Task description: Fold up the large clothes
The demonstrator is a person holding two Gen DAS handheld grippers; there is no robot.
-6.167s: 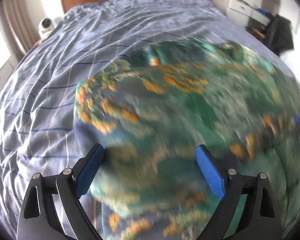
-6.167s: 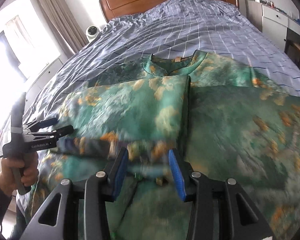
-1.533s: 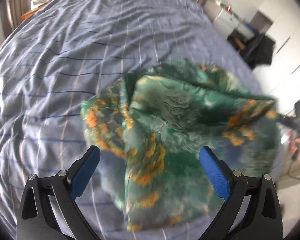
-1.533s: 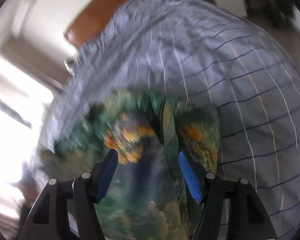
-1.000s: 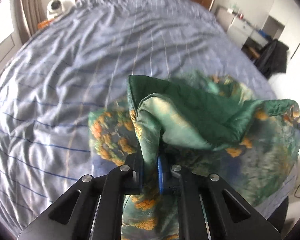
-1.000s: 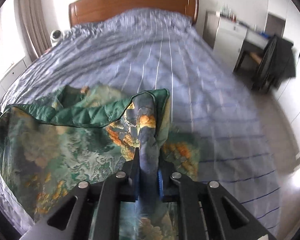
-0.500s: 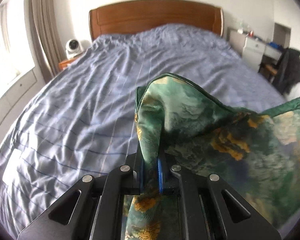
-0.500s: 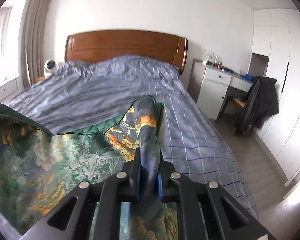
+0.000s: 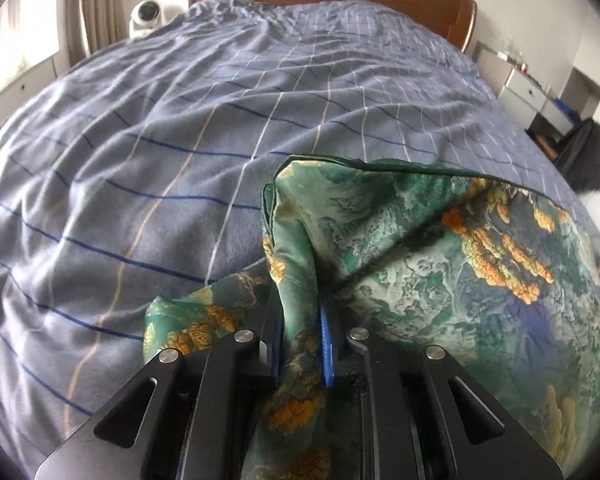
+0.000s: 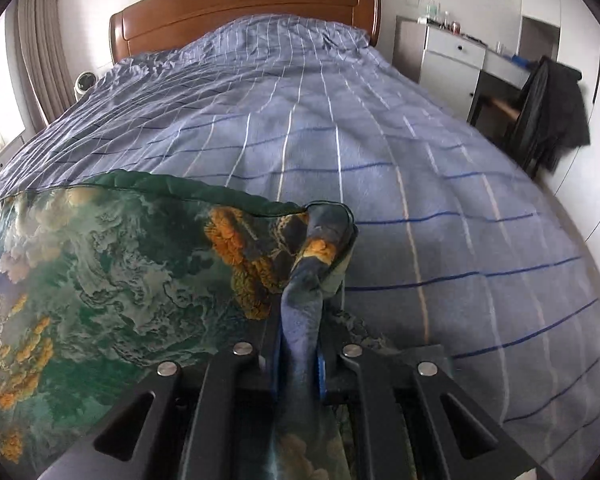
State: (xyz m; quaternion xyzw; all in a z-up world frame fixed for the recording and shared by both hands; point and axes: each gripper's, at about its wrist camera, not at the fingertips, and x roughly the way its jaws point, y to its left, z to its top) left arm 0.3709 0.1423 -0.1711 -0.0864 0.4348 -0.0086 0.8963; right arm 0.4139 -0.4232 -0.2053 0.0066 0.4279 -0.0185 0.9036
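**Both tools carry a corner of the green garment over the bed**

At the lower middle of the left wrist view, the left tool [image 9: 300,344] has a bunched corner of the garment [image 9: 440,264] between its blue pads; its jaws are opening slightly, yet the cloth sits pinched between them. At the lower middle of the right wrist view, the right tool [image 10: 298,350] is clamped nearly closed on the other corner, a bluish twist of fabric rising out of the pads.

From each grip the garment spreads outward: toward the right side of the frame in the left view, toward the left side in the right view. Its dark piped edge runs as a fairly taut line between the two held corners. The cloth fills the lower part of both frames, above the blue checked bedspread [image 9: 160,168], which stretches up to the wooden headboard [image 10: 244,4] at the top.

The fabric looks soft, thin and satiny, with a quilted green lining showing at the edge. I judge it light and limp, likely to slide on itself and sag in the middle unless kept stretched. Corners along the piped edge seem the best places to hold, since the seam gives the pads something thicker to bite. A loosening pinch could let the slick cloth slip free.
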